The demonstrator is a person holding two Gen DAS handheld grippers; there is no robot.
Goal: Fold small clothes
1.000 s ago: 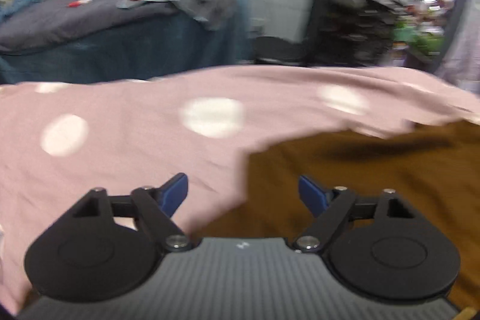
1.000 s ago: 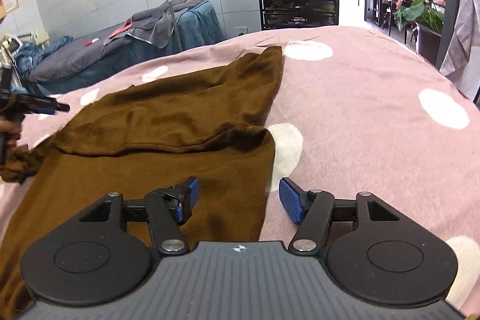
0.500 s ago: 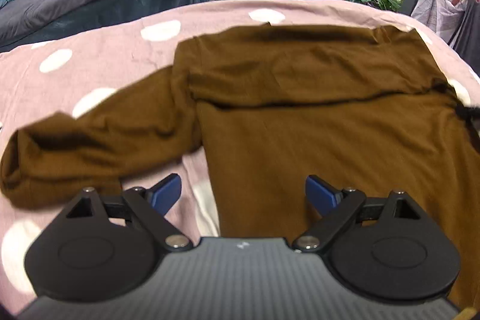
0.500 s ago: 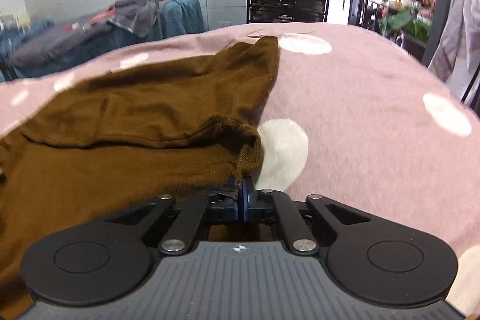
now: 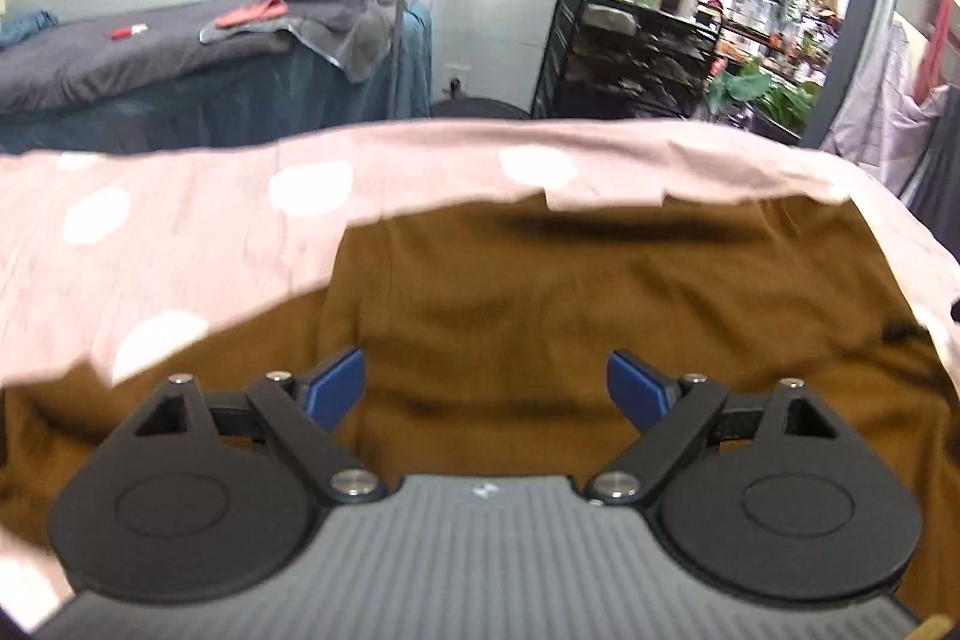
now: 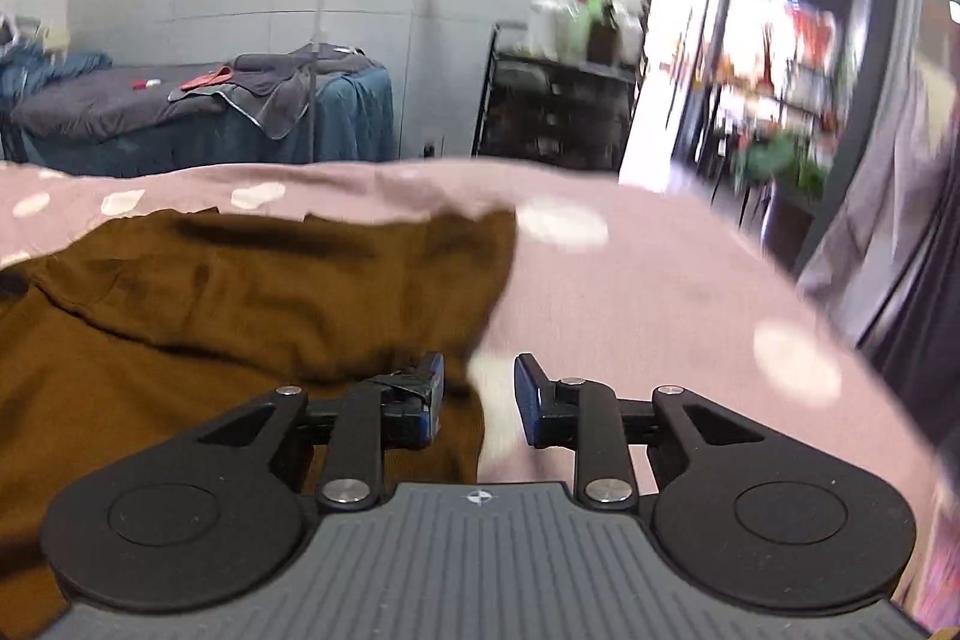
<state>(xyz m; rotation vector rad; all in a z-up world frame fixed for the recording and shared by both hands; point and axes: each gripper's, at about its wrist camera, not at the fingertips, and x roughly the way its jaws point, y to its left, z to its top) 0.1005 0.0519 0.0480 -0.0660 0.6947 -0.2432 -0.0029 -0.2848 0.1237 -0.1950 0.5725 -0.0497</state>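
— Brown top (image 5: 600,292) spread over pink spotted sheet (image 5: 180,244), sleeve side folded across the body, wrinkled.

— And seen from the right wrist?

— Same brown top (image 6: 240,304), upper layer lying over the lower one, its edge ending just ahead of the right gripper (image 6: 479,388).

— State of that right gripper?

— Jaws partly apart and opening. Left blue pad (image 6: 433,388) against the cloth edge, right pad over bare sheet (image 6: 660,292) and a white dot. Cloth edge between them, not pinched as far as visible.

— Left gripper (image 5: 486,388)?

— Wide apart, closing slightly, hovering above the middle of the top. Nothing pressed between the blue pads (image 5: 336,388).

— Behind the sheet?

— Dark grey bed (image 5: 120,58) with a grey towel (image 5: 336,28) hanging off its end and something red lying on it; black shelf cart (image 5: 630,58) with bottles on top. Rather blurred in both views, especially the bright doorway (image 6: 750,88) at right.
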